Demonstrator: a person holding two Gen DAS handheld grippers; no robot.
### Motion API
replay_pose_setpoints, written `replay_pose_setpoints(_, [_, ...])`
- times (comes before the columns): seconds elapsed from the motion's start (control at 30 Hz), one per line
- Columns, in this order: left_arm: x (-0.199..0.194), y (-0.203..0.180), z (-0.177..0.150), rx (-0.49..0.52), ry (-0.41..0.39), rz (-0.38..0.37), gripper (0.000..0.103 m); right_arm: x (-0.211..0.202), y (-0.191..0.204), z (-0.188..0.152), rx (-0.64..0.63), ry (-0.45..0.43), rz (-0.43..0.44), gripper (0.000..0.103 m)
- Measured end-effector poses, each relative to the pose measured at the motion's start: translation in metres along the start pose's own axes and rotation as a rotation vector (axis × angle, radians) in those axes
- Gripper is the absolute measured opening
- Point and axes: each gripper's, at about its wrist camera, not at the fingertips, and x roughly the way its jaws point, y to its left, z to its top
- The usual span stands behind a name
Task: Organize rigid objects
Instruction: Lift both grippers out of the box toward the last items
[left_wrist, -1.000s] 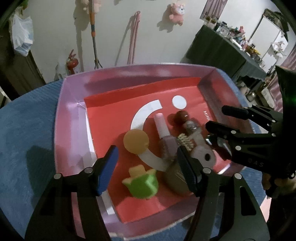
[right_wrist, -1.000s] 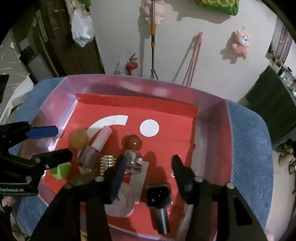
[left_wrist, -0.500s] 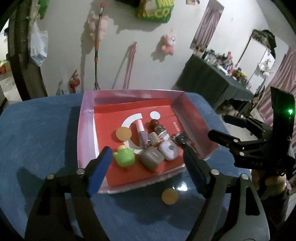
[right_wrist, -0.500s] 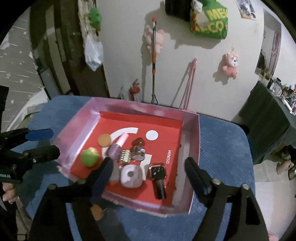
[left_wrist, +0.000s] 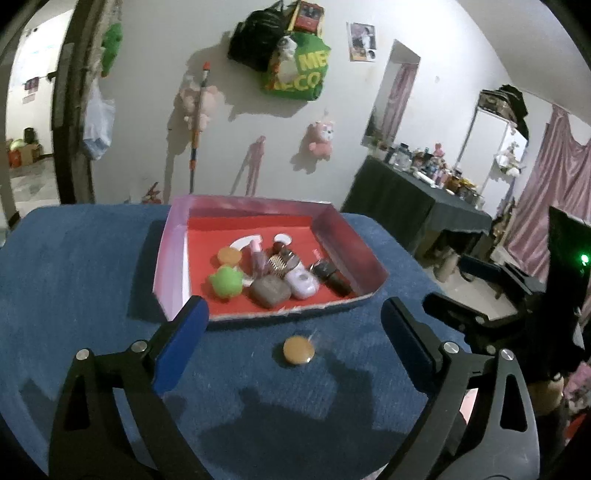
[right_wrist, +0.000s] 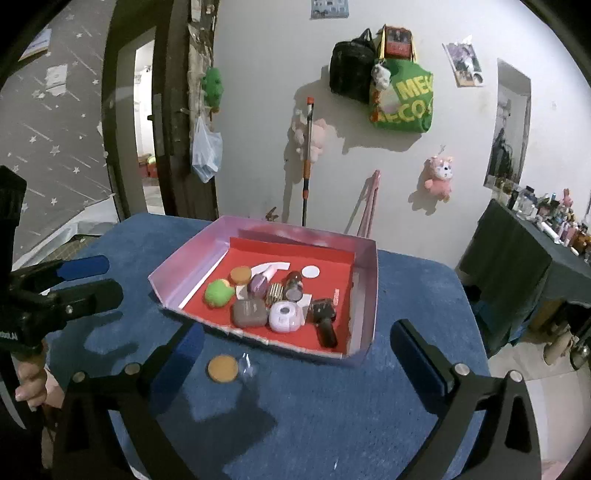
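Observation:
A pink box (left_wrist: 173, 254) (right_wrist: 184, 258) with a red floor stands on the blue cloth. In it lie a green toy (left_wrist: 225, 282), an orange disc (left_wrist: 229, 254), a nail polish bottle (right_wrist: 260, 282), a brown case (right_wrist: 249, 313), a lilac case (right_wrist: 283, 315) and a black gadget (right_wrist: 325, 321). A second orange disc (left_wrist: 298, 350) (right_wrist: 222, 368) lies on the cloth in front of the box. My left gripper (left_wrist: 293, 310) (right_wrist: 98, 280) and right gripper (right_wrist: 294, 330) (left_wrist: 452, 282) hover short of the box. Both jaws are opening, with nothing between them.
Blue cloth (left_wrist: 74, 295) covers the round table, with its edge close on the right (right_wrist: 476, 332). A small clear bit (right_wrist: 246, 366) lies beside the loose disc. A dark-draped side table (left_wrist: 406, 206) with bottles stands at the right. A mop (right_wrist: 308, 162) leans on the wall.
Both grippers have drawn back and up from over the box and spread their jaws much wider. The box now looks farther away, and the disc on the cloth has come into view.

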Motion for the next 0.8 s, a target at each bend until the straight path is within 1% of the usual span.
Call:
replay_pose_setpoints(0.1, [0.003, 0.003, -0.019, -0.015, -0.001, 0.055, 0.096, -0.001, 0.004, -0.02, 0.006, 0.002, -0.005, 0.103])
replay_pose_setpoints(0.17, [0.008, 0.007, -0.032, -0.023, 0.0, 0.098, 0.096, 0.003, 0.003, -0.034, 0.036, 0.015, 0.018, 0.103])
replay_pose_setpoints(0.27, [0.014, 0.01, -0.048, -0.022, 0.015, 0.141, 0.096, 0.013, -0.001, -0.048, 0.07, 0.038, 0.037, 0.103])
replay_pose_setpoints(0.47, [0.037, 0.019, -0.071, -0.039, 0.088, 0.179, 0.096, 0.039, -0.007, -0.07, 0.122, 0.088, 0.051, 0.103])
replay_pose_setpoints(0.57, [0.043, 0.019, -0.079, -0.033, 0.112, 0.183, 0.096, 0.048, -0.01, -0.08, 0.146, 0.11, 0.06, 0.103])
replay_pose_setpoints(0.8, [0.052, 0.018, -0.083, -0.021, 0.145, 0.193, 0.096, 0.064, -0.015, -0.089, 0.17, 0.148, 0.074, 0.103])
